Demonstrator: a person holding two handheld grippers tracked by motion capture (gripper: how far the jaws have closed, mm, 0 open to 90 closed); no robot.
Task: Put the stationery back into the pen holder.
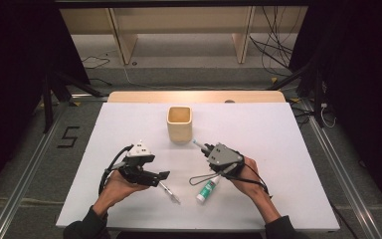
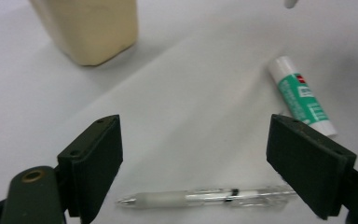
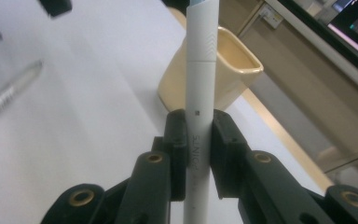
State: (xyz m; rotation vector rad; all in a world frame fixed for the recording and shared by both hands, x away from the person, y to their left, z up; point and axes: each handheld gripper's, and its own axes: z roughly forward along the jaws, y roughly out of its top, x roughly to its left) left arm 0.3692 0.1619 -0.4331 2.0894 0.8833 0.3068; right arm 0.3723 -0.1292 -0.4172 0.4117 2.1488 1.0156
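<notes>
Readable writing: the white marker clamped in the right tool bears grey embossed lettering along its barrel, sitting between the pads; it appears to begin "SUN" but the rest is partly covered and cannot be read with confidence. A chevron texture runs around the cap section above the grip. The glue stick carries a green-and-white label with a small red and black block near its cap end; the print on it is too small to read. A black "5" is marked on the floor left of the desk.

Right tool: jaws narrow, pressed on the marker from both sides, marker held roughly along the jaw axis with its tip end pointing toward the cream cup. In the right gripper view the marker crosses in front of the cup, whose open mouth is visible behind it.

Left tool: jaws wide, nothing between the pads. The clear pen lies flat on the desk just in front of them, across the gap, untouched. In the high view the left tool sits low at the desk's near left, the pen just beside its tips.

Surroundings: glue stick lies on the desk under the right hand, near the pen but apart from it. Cup stands upright near desk centre, well apart from both. Cables lie on the floor beyond the desk.
</notes>
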